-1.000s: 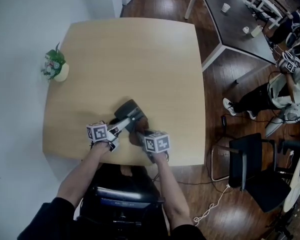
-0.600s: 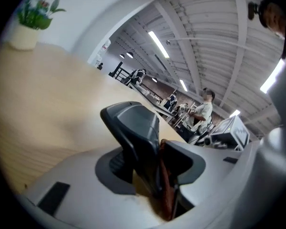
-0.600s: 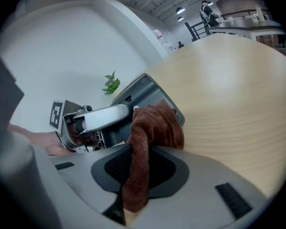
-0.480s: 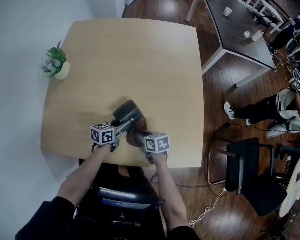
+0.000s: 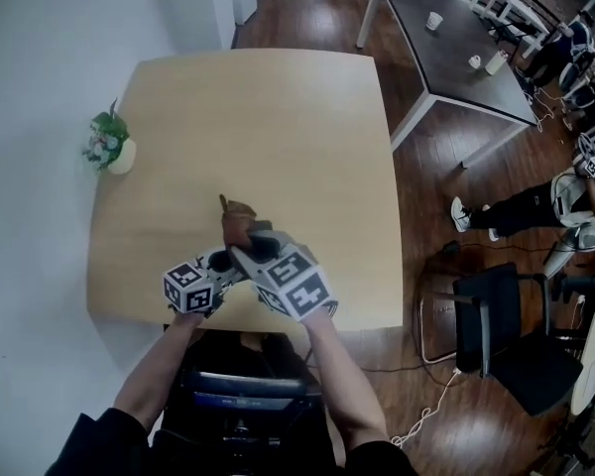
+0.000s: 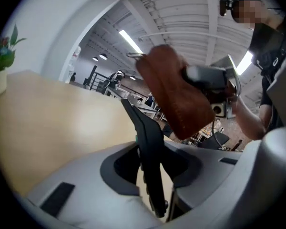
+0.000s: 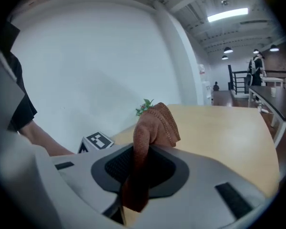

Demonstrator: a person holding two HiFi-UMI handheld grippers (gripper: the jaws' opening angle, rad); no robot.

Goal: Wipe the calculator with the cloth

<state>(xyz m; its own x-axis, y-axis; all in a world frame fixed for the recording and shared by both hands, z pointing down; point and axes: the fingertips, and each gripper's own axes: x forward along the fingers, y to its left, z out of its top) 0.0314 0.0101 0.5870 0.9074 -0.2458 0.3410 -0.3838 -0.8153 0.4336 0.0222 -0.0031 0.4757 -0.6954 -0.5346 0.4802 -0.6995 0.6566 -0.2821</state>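
The dark calculator (image 6: 150,161) stands edge-on between the jaws of my left gripper (image 6: 151,149), which are closing on it, and it hangs clear of the table. My right gripper (image 7: 139,168) is shut on the brown cloth (image 7: 151,127), whose free end sticks up past the jaws. In the left gripper view the cloth (image 6: 176,97) hangs just above and beyond the calculator's far end. In the head view both grippers sit close together over the table's near edge, left gripper (image 5: 223,264) and right gripper (image 5: 254,242), with the cloth (image 5: 237,220) poking forward.
The light wooden table (image 5: 258,117) has a small potted plant (image 5: 109,142) at its left edge. A dark table (image 5: 446,53) with cups stands at the back right. A black chair (image 5: 501,330) and a seated person (image 5: 575,201) are to the right.
Both grippers have risen off the table and rolled. The calculator left the tabletop in the left gripper. The right gripper carried the cloth up beside it.
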